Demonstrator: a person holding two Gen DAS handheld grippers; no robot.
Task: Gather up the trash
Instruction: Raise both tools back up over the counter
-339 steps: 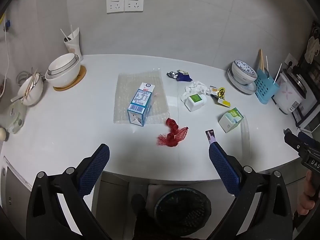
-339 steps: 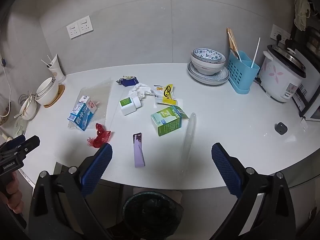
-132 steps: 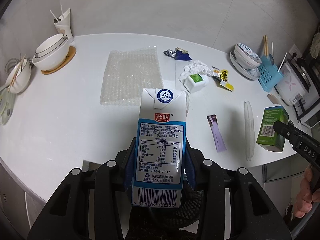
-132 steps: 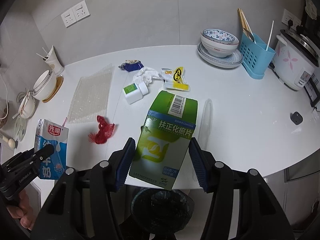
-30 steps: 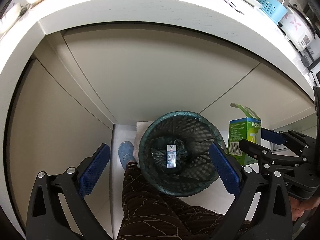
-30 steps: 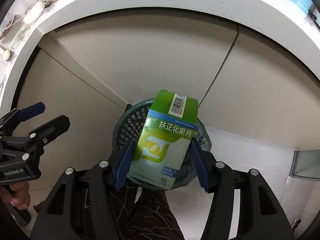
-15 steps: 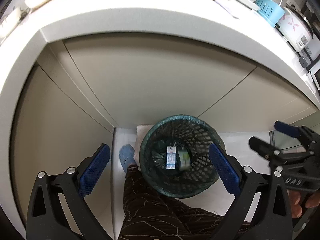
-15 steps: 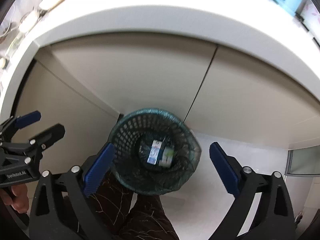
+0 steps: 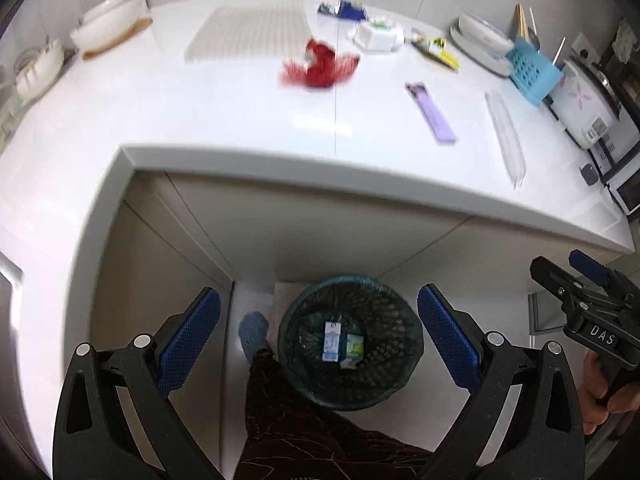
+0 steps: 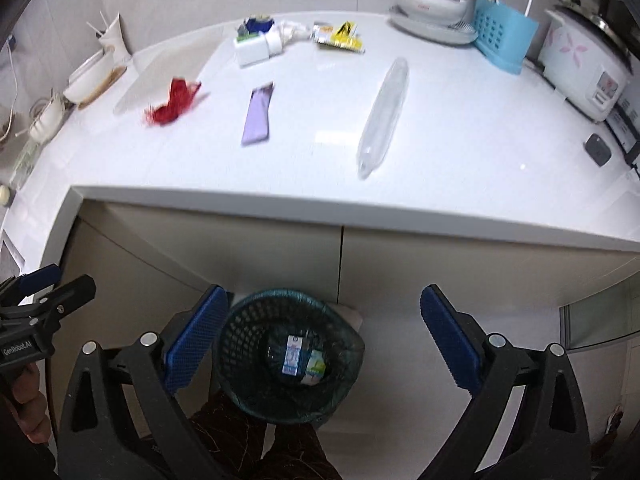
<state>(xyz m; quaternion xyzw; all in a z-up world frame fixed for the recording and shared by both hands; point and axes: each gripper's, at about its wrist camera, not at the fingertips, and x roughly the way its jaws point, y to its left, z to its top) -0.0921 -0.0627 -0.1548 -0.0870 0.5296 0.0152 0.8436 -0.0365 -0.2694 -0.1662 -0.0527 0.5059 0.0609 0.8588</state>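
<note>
A dark mesh trash bin [image 9: 351,388] [image 10: 256,328] stands on the floor under the counter. In it lie a blue milk carton [image 9: 330,341] [image 10: 292,354] and a green box [image 9: 354,346] [image 10: 314,367]. My left gripper [image 9: 319,338] is open and empty above the bin. My right gripper [image 10: 322,330] is open and empty, also above the bin. On the white counter [image 9: 240,120] [image 10: 460,168] lie a red net [image 9: 320,66] [image 10: 173,102], a purple wrapper [image 9: 430,114] [image 10: 259,118], a clear plastic sleeve [image 9: 505,132] [image 10: 386,110], a white box [image 9: 376,36] [image 10: 256,50] and a yellow wrapper [image 9: 438,50] [image 10: 340,36].
A bubble wrap sheet [image 9: 248,32] lies at the back left. Bowls [image 9: 108,28] stand at the left. A blue utensil holder [image 10: 502,36] and a rice cooker [image 10: 584,68] stand at the right. Cabinet doors [image 10: 280,248] are behind the bin. The person's leg [image 9: 304,432] is beside it.
Both grippers have risen and tilted up, so the counter top has come into view. One second ago the right gripper held the green box; it now lies in the bin beside the carton.
</note>
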